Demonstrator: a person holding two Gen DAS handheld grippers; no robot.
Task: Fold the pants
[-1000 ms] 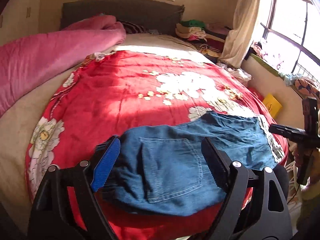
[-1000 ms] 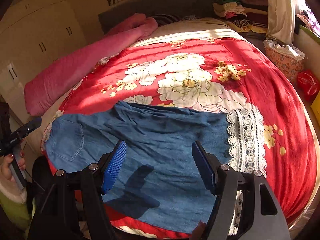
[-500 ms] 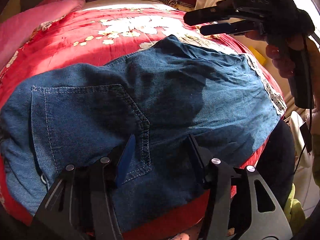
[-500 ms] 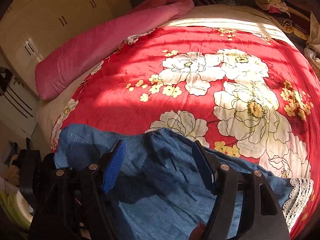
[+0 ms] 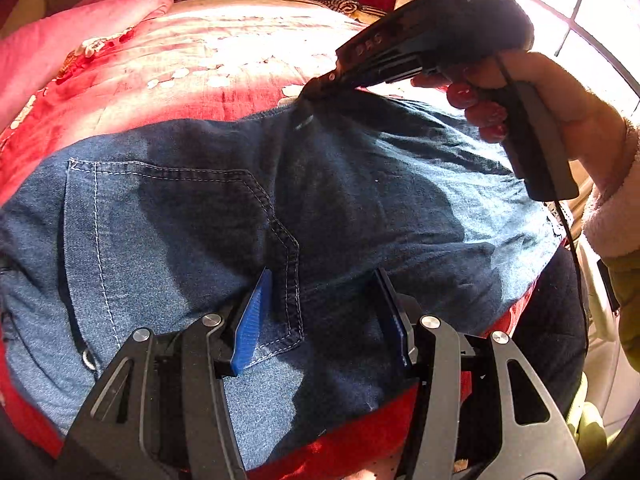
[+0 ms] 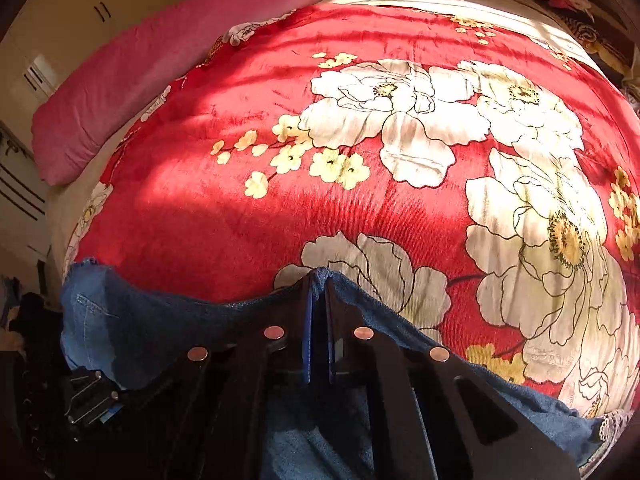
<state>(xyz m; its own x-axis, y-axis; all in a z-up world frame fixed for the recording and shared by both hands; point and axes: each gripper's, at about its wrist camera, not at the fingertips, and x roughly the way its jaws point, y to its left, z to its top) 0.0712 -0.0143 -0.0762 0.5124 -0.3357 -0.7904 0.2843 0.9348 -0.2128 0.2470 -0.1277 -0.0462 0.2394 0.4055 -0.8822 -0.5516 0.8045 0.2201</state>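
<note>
Blue denim pants with stitched pocket, lying lengthwise along bed's near edge on plush red floral blanket, right gripper pinching far hem, left gripper half-open over pocket corner, grip unclear.

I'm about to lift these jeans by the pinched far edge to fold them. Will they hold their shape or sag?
Probably sag: the jeans lie wrinkled and already peak into a tent where the right gripper pinches their edge. They likely won't slip, since the denim looks coarse and the red blanket plush.
</note>
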